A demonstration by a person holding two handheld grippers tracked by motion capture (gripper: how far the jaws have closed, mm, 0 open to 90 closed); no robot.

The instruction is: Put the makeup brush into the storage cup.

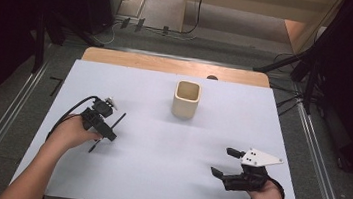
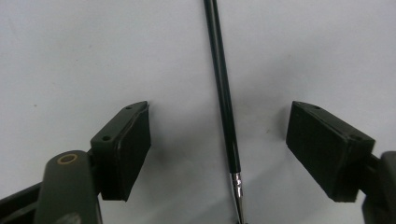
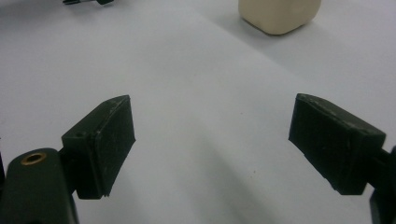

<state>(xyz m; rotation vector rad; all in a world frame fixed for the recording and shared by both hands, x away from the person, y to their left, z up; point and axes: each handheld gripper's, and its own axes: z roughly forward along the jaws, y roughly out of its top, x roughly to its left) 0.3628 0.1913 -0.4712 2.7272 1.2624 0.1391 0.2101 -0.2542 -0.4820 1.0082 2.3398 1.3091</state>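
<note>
Here, the left claw hangs wide open over a black pen lying on the white tabletop, its long axis running between the jaws, untouched; the right claw, also wide and empty, sits well apart.

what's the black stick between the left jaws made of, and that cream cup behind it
Black stick: glossy black shaft, likely lacquered or plastic, judging by the highlight along it, ending in a shiny silver tip that looks like metal. It may be a pen or brush handle. It lies on the table between the open left gripper pads, untouched.
Cream cup: matte, thick-walled, with rounded corners, probably ceramic or plastic.
</note>
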